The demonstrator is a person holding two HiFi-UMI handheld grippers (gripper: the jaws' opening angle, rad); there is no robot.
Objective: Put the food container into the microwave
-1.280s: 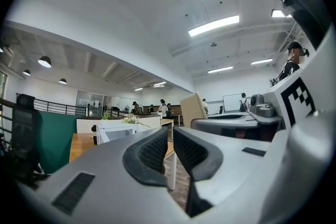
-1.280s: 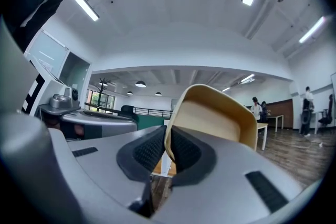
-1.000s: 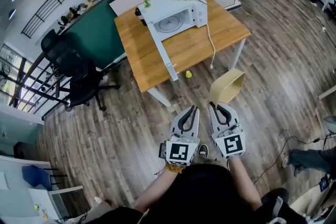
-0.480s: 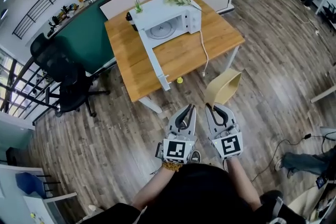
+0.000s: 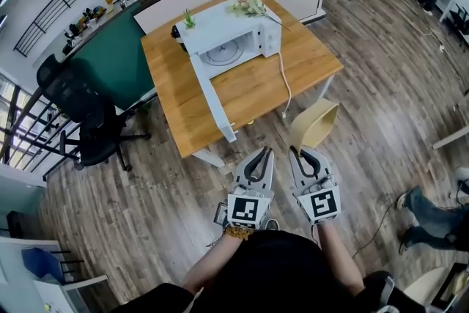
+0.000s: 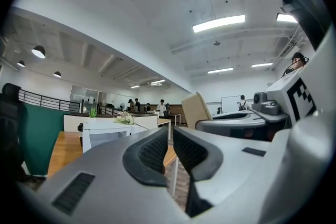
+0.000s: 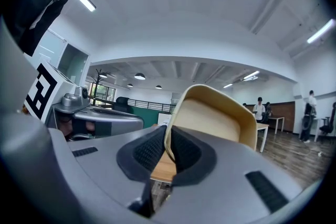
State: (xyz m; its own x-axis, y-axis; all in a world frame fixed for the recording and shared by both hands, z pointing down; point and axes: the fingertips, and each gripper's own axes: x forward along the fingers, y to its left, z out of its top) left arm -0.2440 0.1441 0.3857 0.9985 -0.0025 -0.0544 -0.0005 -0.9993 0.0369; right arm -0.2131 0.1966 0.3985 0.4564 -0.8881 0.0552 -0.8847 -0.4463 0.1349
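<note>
The beige food container [image 5: 316,122] hangs in the air over the wooden floor, held by its rim, with my right gripper [image 5: 297,152] shut on it. In the right gripper view the rim [image 7: 169,139] sits pinched between the pads and the container's hollow [image 7: 220,118] faces the camera. My left gripper [image 5: 262,152] is beside it, shut with nothing between its jaws [image 6: 170,136]. The white microwave [image 5: 227,37] stands on the wooden table [image 5: 256,84] ahead, and its door [image 5: 212,95] swings open toward me. The glass turntable [image 5: 222,51] inside shows bare.
A small plant [image 5: 189,18] and flowers [image 5: 248,2] sit on the microwave. Its cord [image 5: 282,84] trails over the table's edge. A black office chair [image 5: 77,95] and a green partition [image 5: 110,48] stand to the left. A person's legs [image 5: 429,212] show at the right.
Both grippers and the container have moved forward together, so the table and microwave are nearer. The small yellow thing on the floor has slipped under the table's edge. Both grips are unchanged.
</note>
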